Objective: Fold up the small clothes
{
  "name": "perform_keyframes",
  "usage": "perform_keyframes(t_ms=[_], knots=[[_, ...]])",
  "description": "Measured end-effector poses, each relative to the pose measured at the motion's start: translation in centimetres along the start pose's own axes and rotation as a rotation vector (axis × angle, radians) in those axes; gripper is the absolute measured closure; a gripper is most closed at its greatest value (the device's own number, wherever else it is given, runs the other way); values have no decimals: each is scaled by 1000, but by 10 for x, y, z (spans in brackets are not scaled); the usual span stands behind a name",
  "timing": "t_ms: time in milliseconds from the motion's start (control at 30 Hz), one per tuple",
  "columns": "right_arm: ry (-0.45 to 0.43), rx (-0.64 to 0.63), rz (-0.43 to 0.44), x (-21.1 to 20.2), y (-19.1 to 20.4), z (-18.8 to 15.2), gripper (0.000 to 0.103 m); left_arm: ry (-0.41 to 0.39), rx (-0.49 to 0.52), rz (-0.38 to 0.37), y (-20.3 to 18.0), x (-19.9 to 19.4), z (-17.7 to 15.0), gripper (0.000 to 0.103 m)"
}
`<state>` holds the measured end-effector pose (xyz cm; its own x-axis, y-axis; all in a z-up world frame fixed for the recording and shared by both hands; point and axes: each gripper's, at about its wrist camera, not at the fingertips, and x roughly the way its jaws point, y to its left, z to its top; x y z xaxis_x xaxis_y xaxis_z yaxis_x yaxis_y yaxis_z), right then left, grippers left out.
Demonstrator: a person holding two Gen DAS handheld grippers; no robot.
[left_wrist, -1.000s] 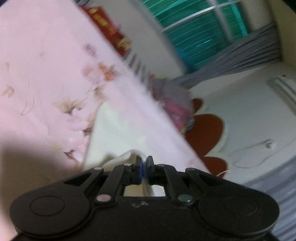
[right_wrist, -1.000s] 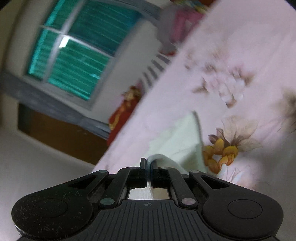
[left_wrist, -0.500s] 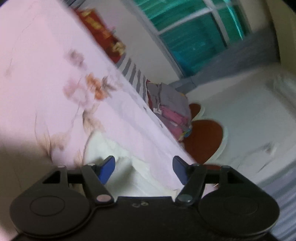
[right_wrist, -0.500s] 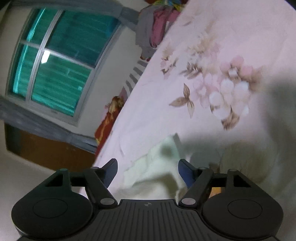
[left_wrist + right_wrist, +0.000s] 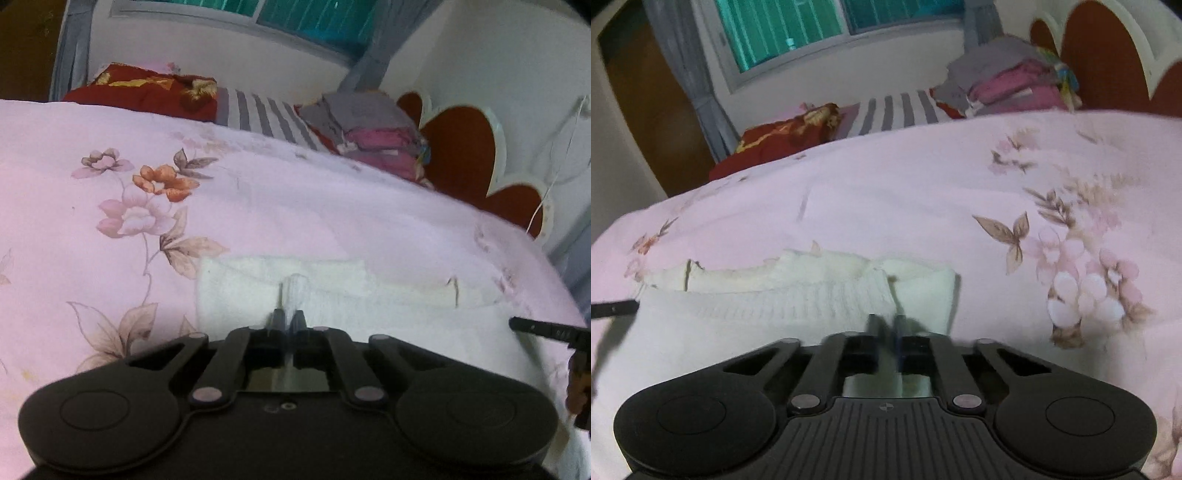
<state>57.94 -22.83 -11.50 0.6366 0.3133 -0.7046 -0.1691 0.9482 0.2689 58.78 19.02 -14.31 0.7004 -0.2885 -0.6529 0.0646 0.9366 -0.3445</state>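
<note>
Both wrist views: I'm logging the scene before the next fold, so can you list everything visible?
garment: one, cream-white, flat on the bed just ahead of both tongs
bedspread: one, pink with flower print, covers the bed
quilt: one, red with gold pattern, far edge of the bed under the window
striped cloth: one, grey and white, between the quilt and the clothes pile
clothes pile: one stack, grey on pink, far corner by the headboard
headboard: one, red panels with white trim, right of the bed
window: one, teal panes, far wall
curtains: grey, beside the window
left tongs: shut on garment
right tongs: shut on garment
</note>
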Motion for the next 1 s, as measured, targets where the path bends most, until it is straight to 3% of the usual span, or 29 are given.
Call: perform_keyframes(t_ms=[133,200,333,400,467,500,533,567,600,633,700,733,833,933,1000], knots=[[-110,-43,-9,-9,4,4,102,-99,21,-10,-7,-14,6,100],[-149,-56,-17,-13,5,6,102,-101,22,3,-8,-9,10,100],[-56,-9,-65,17,-2,9,102,-2,19,49,-5,25,9,100],[-35,7,-75,28,-4,6,102,-17,15,51,-5,25,6,96],[-20,17,-71,27,-4,7,101,-22,20,83,-7,15,6,78],[-8,27,-65,25,-5,9,101,-43,37,124,-13,6,5,49],[-2,15,-86,20,-3,11,93,-94,74,151,-22,-7,2,28],[-11,-12,-126,13,3,12,58,-159,120,143,-34,-21,-3,24],[-66,-56,-171,1,10,9,37,-165,138,102,-45,-25,-6,28],[-144,-104,-146,-13,19,4,29,-139,151,50,-57,-24,-9,35],[-127,-181,-46,-16,44,-3,44,-66,240,-29,-89,-10,-18,43],[-107,-227,-17,-11,59,-7,60,-46,288,-43,-104,-2,-23,47],[-41,-318,80,11,97,-19,64,-2,333,-57,-127,18,-34,45],[-23,-373,101,22,108,-25,63,-28,364,77,-113,18,-35,39],[-24,-354,36,20,90,-21,62,-35,355,211,-83,10,-33,38]])
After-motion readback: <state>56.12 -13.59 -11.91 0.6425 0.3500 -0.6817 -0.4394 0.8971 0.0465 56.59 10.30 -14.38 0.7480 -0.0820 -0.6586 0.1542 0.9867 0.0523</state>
